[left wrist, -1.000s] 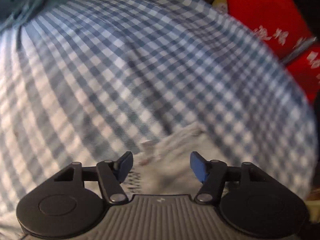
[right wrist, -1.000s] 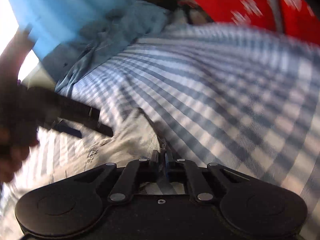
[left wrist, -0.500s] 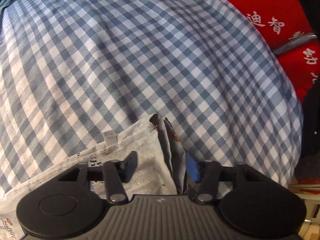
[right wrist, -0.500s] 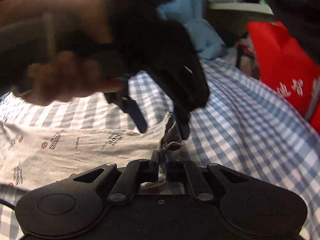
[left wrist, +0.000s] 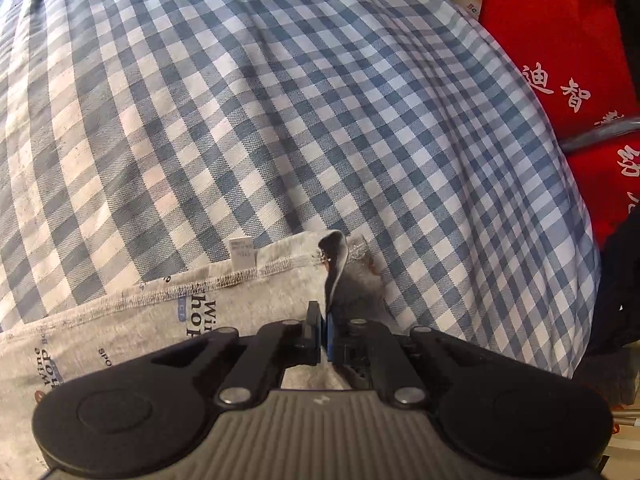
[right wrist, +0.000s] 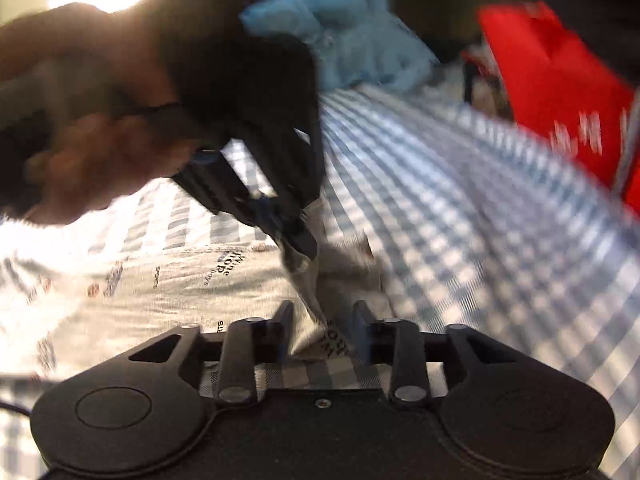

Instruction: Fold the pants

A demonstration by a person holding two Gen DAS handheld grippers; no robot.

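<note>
The pants are light grey with dark printed words and lie flat on the checked sheet, their stitched hem running leftward. My left gripper points steeply down and is shut on a raised fold at the hem's right corner. In the right wrist view the same gripper pinches that fold of the pants, with a person's hand holding it. My right gripper is just below it. Its jaws are opening, and a ridge of the grey fabric stands loose between the fingers.
A blue-and-white checked bed sheet covers the whole surface. A red bag with white characters stands past its right edge and also shows as the red bag. Crumpled light blue cloth lies at the far end.
The left gripper's jaws have closed on the raised fold at the pants' corner. The right gripper's jaws, shut on the fabric before, have spread apart and let it go.
</note>
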